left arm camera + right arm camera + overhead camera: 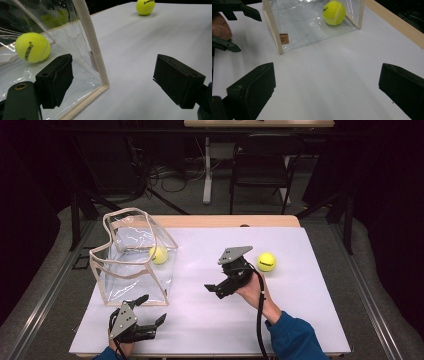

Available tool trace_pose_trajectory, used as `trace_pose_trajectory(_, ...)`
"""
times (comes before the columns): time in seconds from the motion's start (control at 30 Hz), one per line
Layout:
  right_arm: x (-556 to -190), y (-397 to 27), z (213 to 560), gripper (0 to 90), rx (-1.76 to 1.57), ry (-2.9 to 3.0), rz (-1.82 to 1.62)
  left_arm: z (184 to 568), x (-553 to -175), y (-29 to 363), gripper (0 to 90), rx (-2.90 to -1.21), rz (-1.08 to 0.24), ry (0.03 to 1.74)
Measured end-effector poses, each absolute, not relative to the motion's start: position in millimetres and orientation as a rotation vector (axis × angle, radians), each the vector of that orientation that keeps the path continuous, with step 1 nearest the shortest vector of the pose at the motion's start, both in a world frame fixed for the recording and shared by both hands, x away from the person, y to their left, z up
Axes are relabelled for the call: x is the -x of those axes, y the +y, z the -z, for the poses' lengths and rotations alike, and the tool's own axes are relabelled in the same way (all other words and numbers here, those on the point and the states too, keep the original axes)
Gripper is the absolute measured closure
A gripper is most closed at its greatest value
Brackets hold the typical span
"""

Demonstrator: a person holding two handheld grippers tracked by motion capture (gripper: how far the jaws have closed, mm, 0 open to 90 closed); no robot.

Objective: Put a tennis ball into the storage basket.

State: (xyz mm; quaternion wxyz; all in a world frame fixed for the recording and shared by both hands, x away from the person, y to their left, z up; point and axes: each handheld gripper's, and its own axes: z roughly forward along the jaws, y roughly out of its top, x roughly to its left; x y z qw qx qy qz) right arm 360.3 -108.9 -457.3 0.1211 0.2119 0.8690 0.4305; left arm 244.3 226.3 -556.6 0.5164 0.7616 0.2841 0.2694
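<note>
A clear plastic bag (131,262) with beige trim stands open on the left of the white table (220,320). Inside it lies a yellow tennis ball (158,254), near the far right wall. A second tennis ball (266,262) rests on the table at the right. My left gripper (153,308) is open just in front of the bag's near right corner (105,86), with the inside ball (32,47) beyond its left jaw. My right gripper (214,291) is open over mid-table with nothing between its jaws and faces the bag (307,30) and its ball (334,13).
A wooden strip (225,221) runs along the table's far edge. Beyond it stand a dark chair (262,165) and a white table leg (207,170). In the right gripper view the left gripper (235,28) and its hand (220,28) sit at the upper left.
</note>
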Motion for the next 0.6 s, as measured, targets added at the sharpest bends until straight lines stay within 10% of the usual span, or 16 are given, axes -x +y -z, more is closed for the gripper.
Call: trace_pose_trajectory(0.6,-351.8,-148.5,494.5,0.0,-0.717,2.535,-1.2,557.0,-244.6,225.9,15.9,-1.829,-0.646,0.689)
